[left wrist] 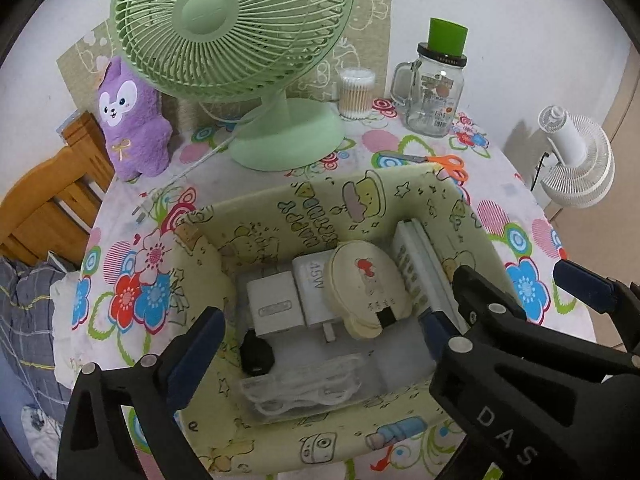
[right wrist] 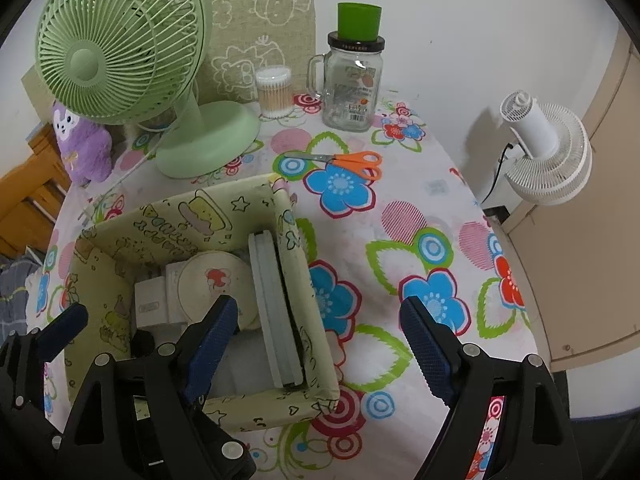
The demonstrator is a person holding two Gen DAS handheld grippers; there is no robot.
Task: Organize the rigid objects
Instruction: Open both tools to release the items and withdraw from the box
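A pale yellow cartoon-print fabric box (left wrist: pixel 320 188) stands on the flowered tablecloth. Inside lie two white chargers (left wrist: pixel 276 300), a cream round case (left wrist: pixel 364 280), a small black object (left wrist: pixel 256 354) and a clear bag of white cable (left wrist: pixel 304 394). A flat grey-white item (left wrist: pixel 416 264) stands against the right wall. My left gripper (left wrist: pixel 320 320) hangs open over the box with nothing between its pads. My right gripper (right wrist: pixel 318 308) is open too and straddles the box's right wall (right wrist: pixel 298 280), its left finger (right wrist: pixel 212 336) inside the box; the pads touch nothing.
Behind the box stand a green desk fan (left wrist: pixel 240 32), a purple plush (left wrist: pixel 128 120), a cotton-swab jar (left wrist: pixel 356 92) and a glass mug jar (left wrist: pixel 436 92) topped by a green cup. Orange scissors (right wrist: pixel 352 162) lie on the cloth. A white fan (right wrist: pixel 544 152) stands beyond the table's right edge.
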